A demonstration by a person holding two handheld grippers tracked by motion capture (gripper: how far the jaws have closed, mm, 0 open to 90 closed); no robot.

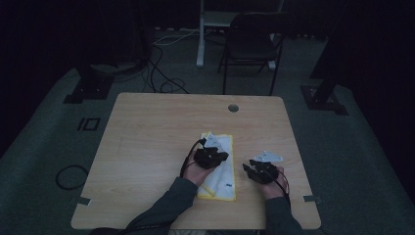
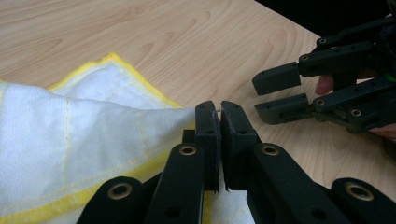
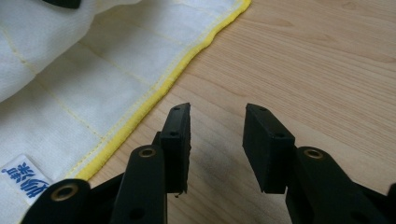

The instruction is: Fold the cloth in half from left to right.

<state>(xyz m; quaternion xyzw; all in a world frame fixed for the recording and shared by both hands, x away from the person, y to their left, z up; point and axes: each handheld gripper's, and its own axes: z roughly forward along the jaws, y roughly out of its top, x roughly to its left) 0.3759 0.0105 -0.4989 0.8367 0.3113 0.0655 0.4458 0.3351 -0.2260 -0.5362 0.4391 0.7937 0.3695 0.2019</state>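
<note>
A white cloth with a yellow hem (image 1: 223, 181) lies folded on the wooden table (image 1: 156, 127), near its front middle. My left gripper (image 2: 219, 109) is shut on a lifted fold of the cloth (image 2: 70, 135), pinching its corner between the pads. In the high view that left gripper (image 1: 222, 156) sits over the cloth's middle. Just right of the cloth, my right gripper (image 1: 248, 169) rests low over bare wood. Its jaws (image 3: 217, 121) stand open with nothing between them, beside the yellow hem (image 3: 154, 93). A small blue-printed label (image 3: 25, 179) is sewn at the cloth's edge.
A round cable hole (image 1: 233, 107) sits near the table's far edge. Behind the table stand a dark folding chair (image 1: 252, 41) and a white post. Cables lie on the grey floor (image 1: 68, 176) at the left. The room is dim.
</note>
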